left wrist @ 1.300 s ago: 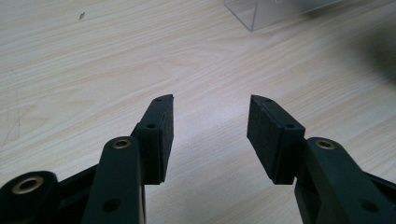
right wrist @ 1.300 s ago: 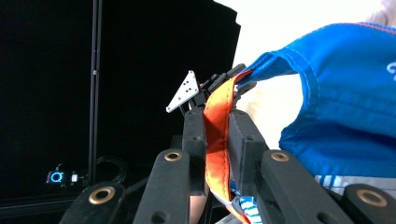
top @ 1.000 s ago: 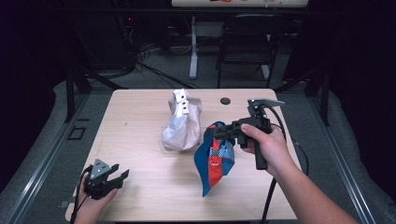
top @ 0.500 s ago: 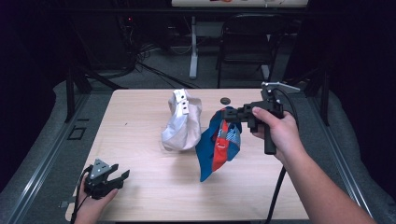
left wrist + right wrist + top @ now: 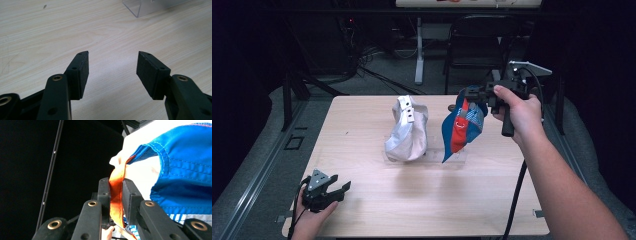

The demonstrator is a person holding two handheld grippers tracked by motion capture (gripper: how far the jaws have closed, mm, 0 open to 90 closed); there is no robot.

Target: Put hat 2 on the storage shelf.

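A blue cloth item [image 5: 462,127] with a red-orange strip and white pattern hangs over the table's right half. My right gripper [image 5: 468,93] is shut on its top. In the right gripper view the jaws [image 5: 116,181] pinch the orange strip [image 5: 115,197], and the blue fabric [image 5: 185,170] bulges to the right. At the near left corner, a hand holds my left gripper [image 5: 341,190] low over the wood. Its jaws [image 5: 113,60] stand open, have just been opening, and have nothing between them. A silvery white cloth bundle [image 5: 407,132] stands upright mid-table.
The wooden table [image 5: 362,125] has a clear plastic stand [image 5: 140,6] under the white bundle. A dark chair [image 5: 482,40] and a white post [image 5: 418,50] stand behind the far edge. A cable [image 5: 517,190] trails down along the right forearm.
My right gripper has risen and moved toward the far right with the blue cloth, lifting it higher off the table. The left gripper's jaws have spread wider, and the hand stayed put.
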